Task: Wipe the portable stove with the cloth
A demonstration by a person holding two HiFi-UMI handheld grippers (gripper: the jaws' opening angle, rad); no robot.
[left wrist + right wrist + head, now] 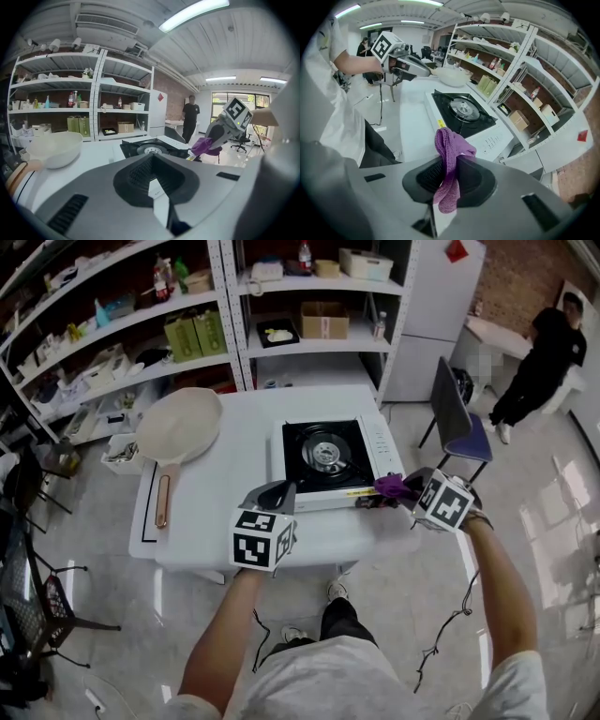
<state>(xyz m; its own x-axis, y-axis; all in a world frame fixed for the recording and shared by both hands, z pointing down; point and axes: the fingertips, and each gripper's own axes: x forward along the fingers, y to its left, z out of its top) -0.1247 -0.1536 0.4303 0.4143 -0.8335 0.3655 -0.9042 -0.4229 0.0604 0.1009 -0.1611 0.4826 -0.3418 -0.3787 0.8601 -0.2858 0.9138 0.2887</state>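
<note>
The portable stove (328, 461) is white with a black top and a round burner; it sits on the white table (216, 512), also seen as the stove (150, 147) and the stove (464, 115). My right gripper (398, 491) is shut on a purple cloth (391, 487) at the stove's front right corner; the cloth (449, 164) hangs bunched from the jaws. The cloth (205, 145) also shows in the left gripper view. My left gripper (274, 497) hovers at the stove's front left corner, shut with nothing in it.
A cream frying pan (178, 427) with a wooden handle lies on the table's left. Shelves (187, 324) with boxes and bottles stand behind. A blue chair (459, 423) is to the right, and a person (539, 362) stands at far right.
</note>
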